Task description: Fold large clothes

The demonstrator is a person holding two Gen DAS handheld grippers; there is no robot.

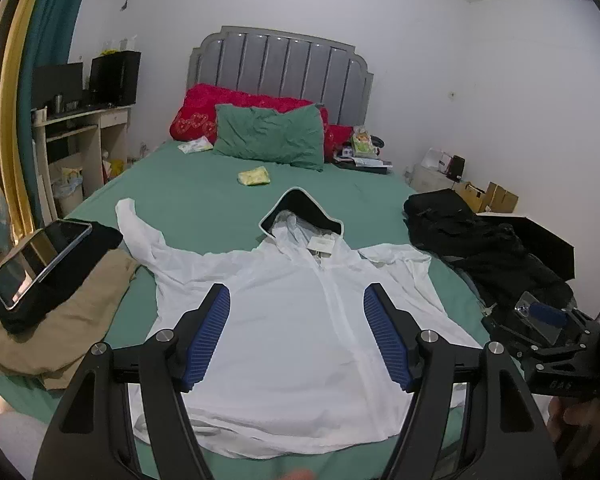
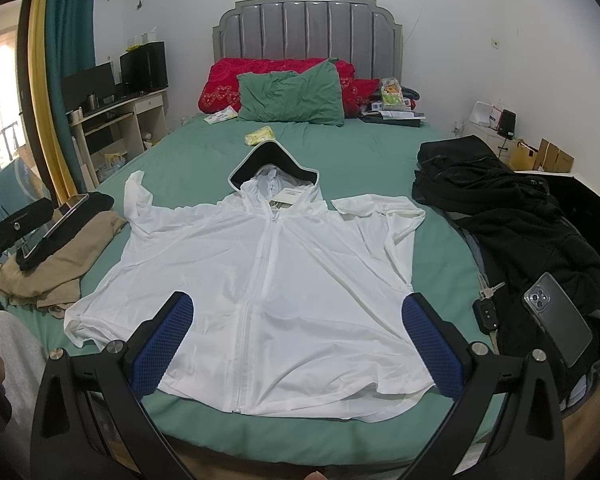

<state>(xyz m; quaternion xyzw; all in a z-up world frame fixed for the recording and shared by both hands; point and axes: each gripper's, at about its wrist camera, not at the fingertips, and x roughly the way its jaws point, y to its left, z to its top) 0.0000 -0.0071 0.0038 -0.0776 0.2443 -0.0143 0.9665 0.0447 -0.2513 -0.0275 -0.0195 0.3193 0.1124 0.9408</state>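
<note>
White hooded zip jacket [image 2: 276,288] spread flat, front up, on the green-sheeted bed [image 2: 360,148], directly ahead of and below both grippers. Long axis (hem to hood [image 2: 274,164]) running straight away from each, zip roughly central. Left hand-held gripper [image 1: 296,336] open wide, empty, above the left half of the body; right hand-held gripper [image 2: 296,344] likewise open and empty, above the hem. Sleeves splayed outward, one to either side, each nearer its own-side gripper.
</note>
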